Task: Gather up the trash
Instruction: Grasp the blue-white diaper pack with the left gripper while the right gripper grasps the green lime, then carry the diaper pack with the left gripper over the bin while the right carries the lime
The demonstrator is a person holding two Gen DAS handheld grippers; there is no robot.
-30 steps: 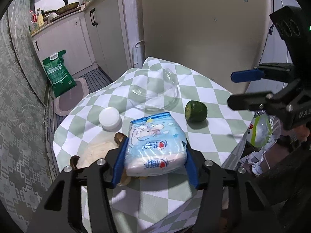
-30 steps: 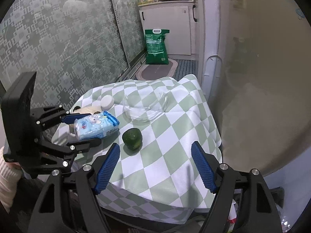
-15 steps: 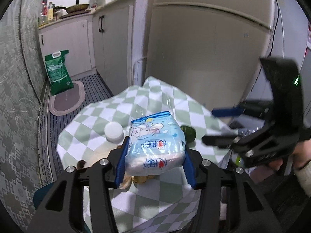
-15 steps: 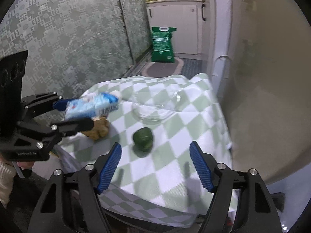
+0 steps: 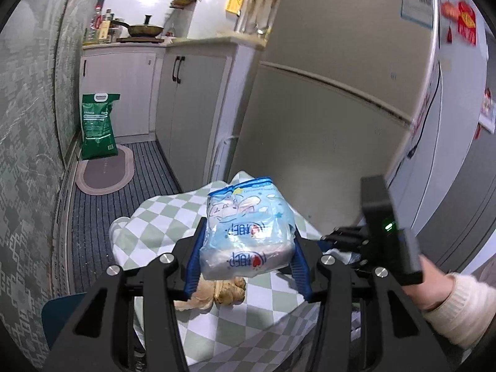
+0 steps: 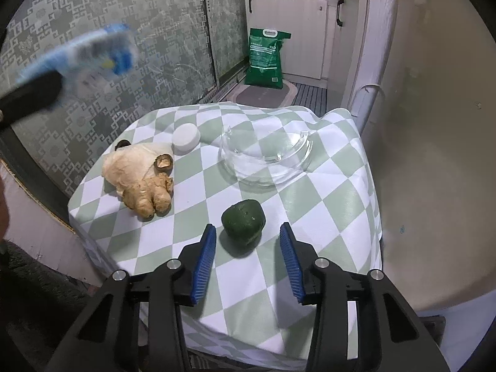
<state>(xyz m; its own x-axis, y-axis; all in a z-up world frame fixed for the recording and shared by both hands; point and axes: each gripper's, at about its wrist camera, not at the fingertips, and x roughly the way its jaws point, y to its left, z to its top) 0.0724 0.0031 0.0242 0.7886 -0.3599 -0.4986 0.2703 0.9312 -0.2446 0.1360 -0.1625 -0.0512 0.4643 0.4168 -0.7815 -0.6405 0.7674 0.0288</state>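
My left gripper [image 5: 246, 255] is shut on a light blue plastic packet [image 5: 248, 232] and holds it well above the checked table [image 5: 161, 217]. The packet shows blurred at the top left of the right wrist view [image 6: 90, 51]. My right gripper [image 6: 246, 257] is open low over the table, its blue pads on either side of a dark green round fruit [image 6: 243, 221], not touching it. A ginger root [image 6: 145, 192], a crumpled beige paper [image 6: 124, 167] and a white cap [image 6: 185, 138] lie on the table's left side.
A clear glass bowl [image 6: 266, 161] sits at the table's far side. A fridge [image 5: 325, 99] stands right behind the table. A green sack [image 6: 265, 59] and a mat [image 6: 263, 96] are on the floor beyond. A patterned glass wall [image 6: 124, 46] runs on the left.
My left gripper has lifted the blue packet up off the table, uncovering the ginger. My right gripper has moved forward and down so that its pads flank the green fruit.
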